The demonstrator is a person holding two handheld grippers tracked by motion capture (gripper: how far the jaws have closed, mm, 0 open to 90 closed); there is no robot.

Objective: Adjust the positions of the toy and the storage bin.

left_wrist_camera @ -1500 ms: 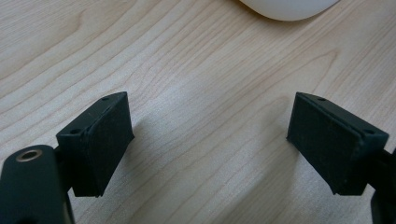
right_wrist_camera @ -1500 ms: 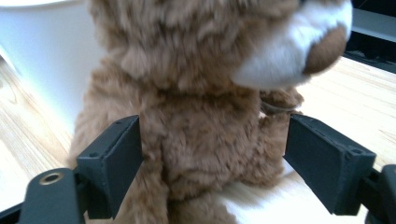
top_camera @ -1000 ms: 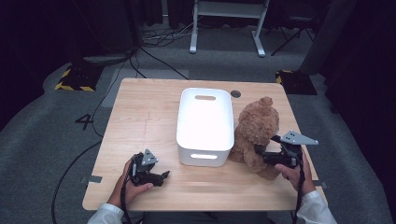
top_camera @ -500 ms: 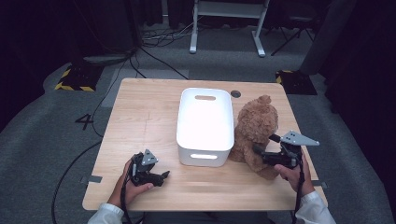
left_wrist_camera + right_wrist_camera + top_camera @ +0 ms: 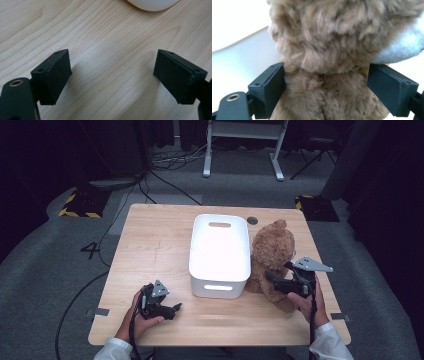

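Wooden table (image 5: 155,250) was seen from above, with a white bin (image 5: 220,254) standing upside down near its middle, handle slots visible at its near and far ends. Just to the right of the bin, a brown teddy bear (image 5: 271,251) was propped against the bin's side, its head toward the far edge and its legs toward the near edge.

At the near right, the right gripper (image 5: 271,279) was held by the right hand (image 5: 306,301) and pointed left into the bear's lower body. In the right gripper view, the teddy bear (image 5: 329,57) was seen between the two black jaws, which stood wide apart on either side of its body, level with the narrow part under the head. The left jaw was set against the fur; whether the right jaw pressed on the fur could not be told. The white bin (image 5: 239,60) was seen behind the bear.

At the near left, the left gripper (image 5: 176,308) was held low over the table by the left hand (image 5: 142,315), well apart from the bear. In the left gripper view, its jaws were spread apart with bare wood (image 5: 112,57) between them, and a corner of the white bin (image 5: 152,4) was seen at the top.
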